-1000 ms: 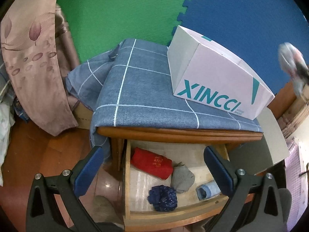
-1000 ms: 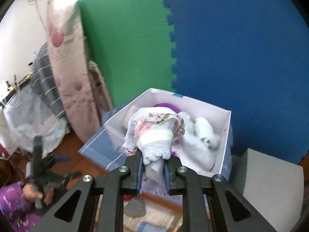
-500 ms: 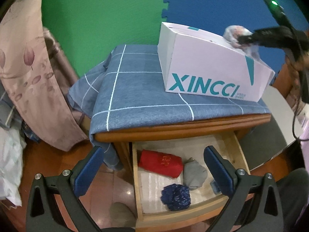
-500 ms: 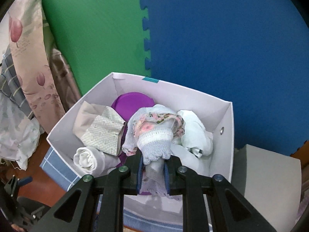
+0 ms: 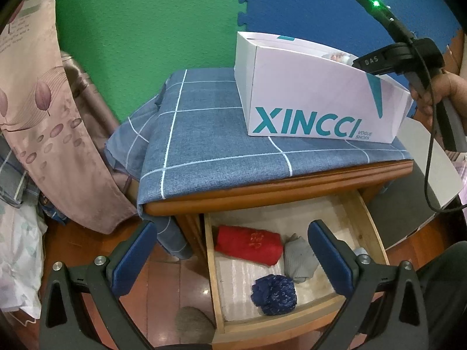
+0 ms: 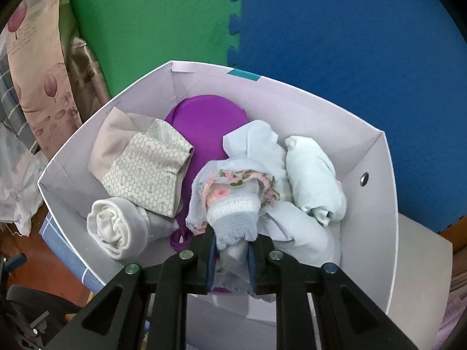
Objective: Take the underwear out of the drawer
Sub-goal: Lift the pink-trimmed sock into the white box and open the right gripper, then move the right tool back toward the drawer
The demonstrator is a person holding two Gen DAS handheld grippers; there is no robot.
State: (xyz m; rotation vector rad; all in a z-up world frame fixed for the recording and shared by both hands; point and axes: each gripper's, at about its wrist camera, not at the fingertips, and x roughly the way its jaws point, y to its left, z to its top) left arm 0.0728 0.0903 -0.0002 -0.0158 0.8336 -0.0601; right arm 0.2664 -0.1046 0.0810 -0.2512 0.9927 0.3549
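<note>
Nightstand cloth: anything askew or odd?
Yes. The blue checked cloth sits skewed on the nightstand: bunched and drooping off the left side, its corner hanging past the top beside the open drawer. Nothing spilled or damaged.

a blue checked cloth (image 5: pixel 210 145) covers the nightstand top, beside a pink leaf-print curtain (image 5: pixel 49 122).

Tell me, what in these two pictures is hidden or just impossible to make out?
- Left wrist view: the light blue item in the drawer is mostly behind the open left gripper.
- Left wrist view: the white box hides its contents behind its wall.
- Right wrist view: the lower end of the floral bundle is covered by the right gripper clamping it.
- Right wrist view: the purple garment lies partly under other clothes.
</note>
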